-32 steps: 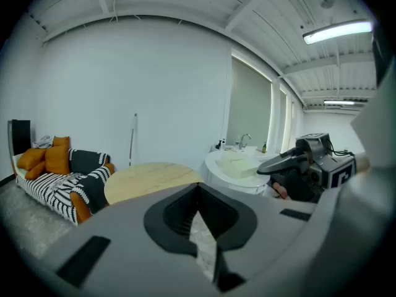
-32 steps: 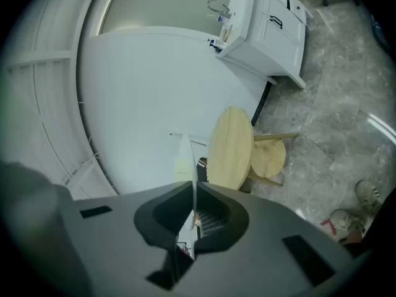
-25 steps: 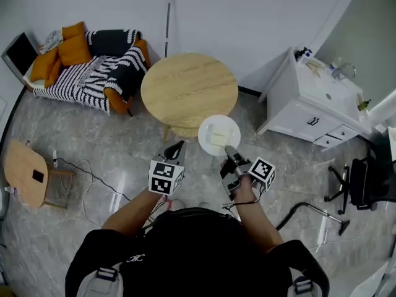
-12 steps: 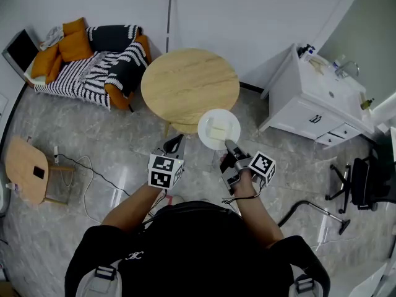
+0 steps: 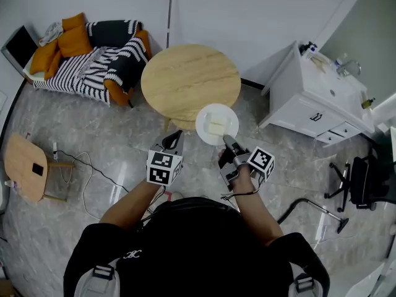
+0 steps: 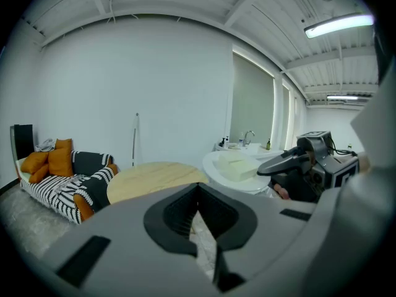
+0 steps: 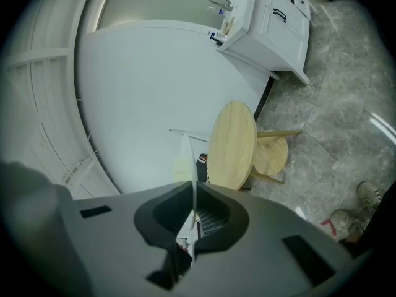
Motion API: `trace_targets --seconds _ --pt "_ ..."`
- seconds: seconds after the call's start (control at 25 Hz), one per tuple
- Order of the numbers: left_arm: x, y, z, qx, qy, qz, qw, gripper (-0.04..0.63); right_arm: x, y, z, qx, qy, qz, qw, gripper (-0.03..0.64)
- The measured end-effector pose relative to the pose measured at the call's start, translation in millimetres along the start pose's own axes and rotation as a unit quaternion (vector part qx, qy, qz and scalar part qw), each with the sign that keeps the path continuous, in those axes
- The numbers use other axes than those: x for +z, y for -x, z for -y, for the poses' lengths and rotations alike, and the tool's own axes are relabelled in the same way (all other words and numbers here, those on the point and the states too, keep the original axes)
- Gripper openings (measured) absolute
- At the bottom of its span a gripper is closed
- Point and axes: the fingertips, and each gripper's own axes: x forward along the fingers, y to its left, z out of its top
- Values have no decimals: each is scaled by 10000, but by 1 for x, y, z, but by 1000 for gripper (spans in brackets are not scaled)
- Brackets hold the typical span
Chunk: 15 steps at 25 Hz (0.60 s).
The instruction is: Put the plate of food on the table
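A white plate (image 5: 217, 124) carrying a pale slab of food (image 5: 216, 127) hangs level over the near edge of the round wooden table (image 5: 185, 79). My right gripper (image 5: 228, 142) is shut on the plate's near rim. The right gripper view shows that plate (image 7: 187, 159) edge-on between the jaws, with the table (image 7: 232, 144) beyond. My left gripper (image 5: 175, 142) is shut with nothing in it, left of the plate and just short of the table. From the left gripper view the plate (image 6: 238, 169) floats beside the table (image 6: 154, 175).
A striped sofa with orange cushions (image 5: 93, 60) stands back left, and a white sink cabinet (image 5: 315, 101) stands to the right. A small wooden side table (image 5: 25, 169) and a floor cable (image 5: 93, 175) are at the left. A black chair (image 5: 365, 181) is far right.
The person has stepped closer to the round table. The plate, still held by the right gripper, has moved forward and now overlaps the table's near edge.
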Motion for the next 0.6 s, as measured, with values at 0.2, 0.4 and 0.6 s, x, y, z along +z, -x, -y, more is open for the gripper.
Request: trace_targets --seconds 0.2,0.4,0.6 --pt "-1 1 -1 -56 15 -2 10000 8 -3 0 -2 -32 8 6 10000 17" --pt "-2 4 -7 -121 -40 34 9999 8 -10 -4 -3 -59 1 38 10000 17" --pt "-6 8 -19 -177 -53 25 9998 8 -21 -10 -6 -52 -4 105 9999 17"
